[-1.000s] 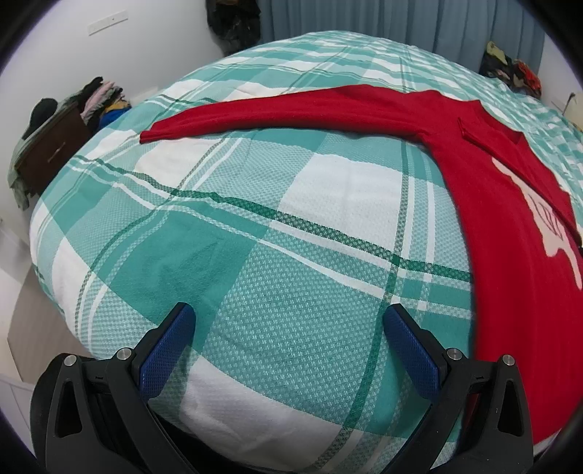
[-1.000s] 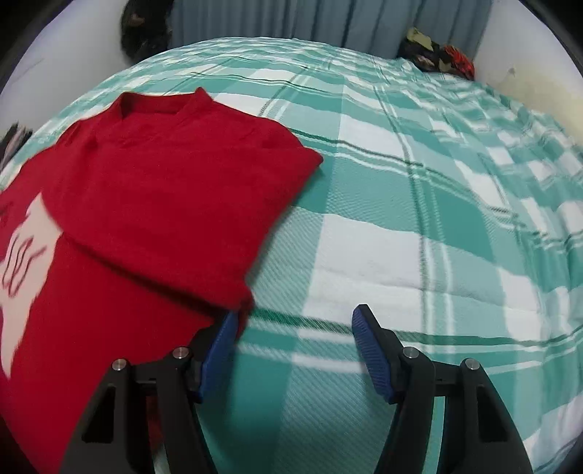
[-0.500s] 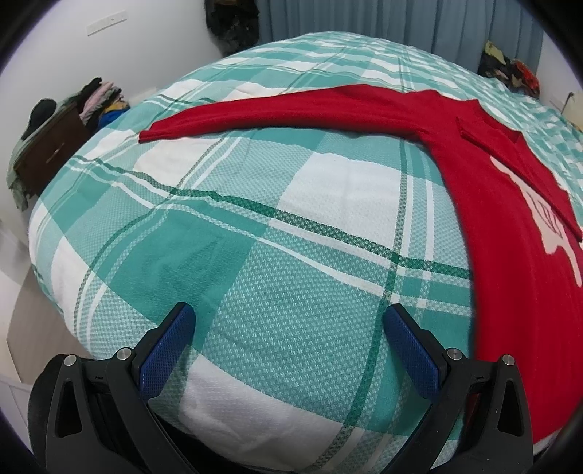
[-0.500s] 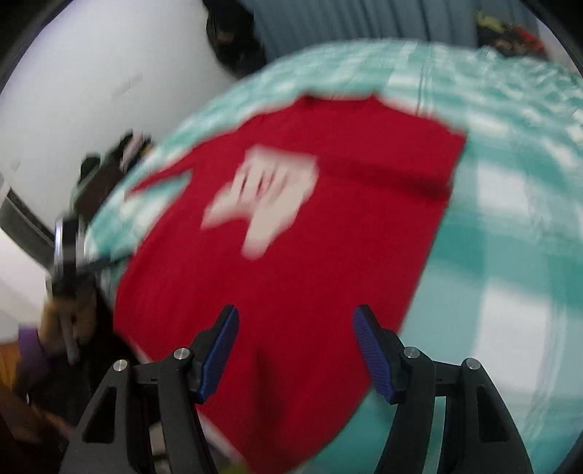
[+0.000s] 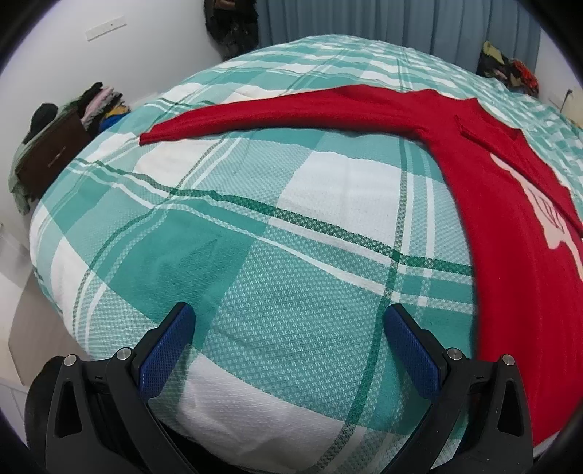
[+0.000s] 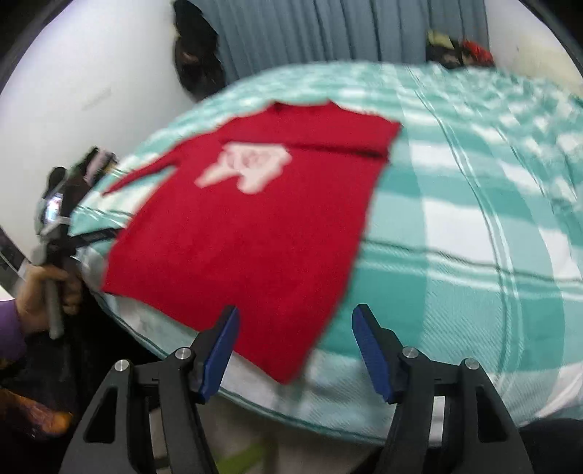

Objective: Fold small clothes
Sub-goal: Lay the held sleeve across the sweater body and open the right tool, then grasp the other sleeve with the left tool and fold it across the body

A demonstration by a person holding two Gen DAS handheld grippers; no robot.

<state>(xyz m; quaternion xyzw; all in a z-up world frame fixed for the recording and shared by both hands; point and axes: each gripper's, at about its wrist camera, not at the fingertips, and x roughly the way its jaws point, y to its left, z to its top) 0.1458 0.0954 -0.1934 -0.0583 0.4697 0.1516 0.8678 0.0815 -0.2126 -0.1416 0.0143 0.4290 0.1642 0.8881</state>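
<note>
A red long-sleeved top [image 6: 255, 226] with a white print lies flat on the green-and-white checked bed. Its right side is folded in over the body. Its other sleeve [image 5: 277, 113] stretches out straight to the left in the left wrist view. My left gripper [image 5: 289, 328] is open and empty, low over the bedcover, left of the top's body. My right gripper [image 6: 294, 328] is open and empty, just off the bed's near edge, by the top's hem. The left gripper also shows in the right wrist view [image 6: 54, 233], held in a hand.
The checked bedcover [image 5: 328, 189] spreads wide around the top. A dark cabinet [image 5: 51, 156] with piled clothes stands left of the bed. Blue curtains [image 6: 328, 32] hang behind it. More clothes [image 5: 510, 69] lie at the far right corner.
My right gripper has pulled back from beside the folded right side to the bed's near edge, and its view now takes in the whole top. The left gripper has stayed still.
</note>
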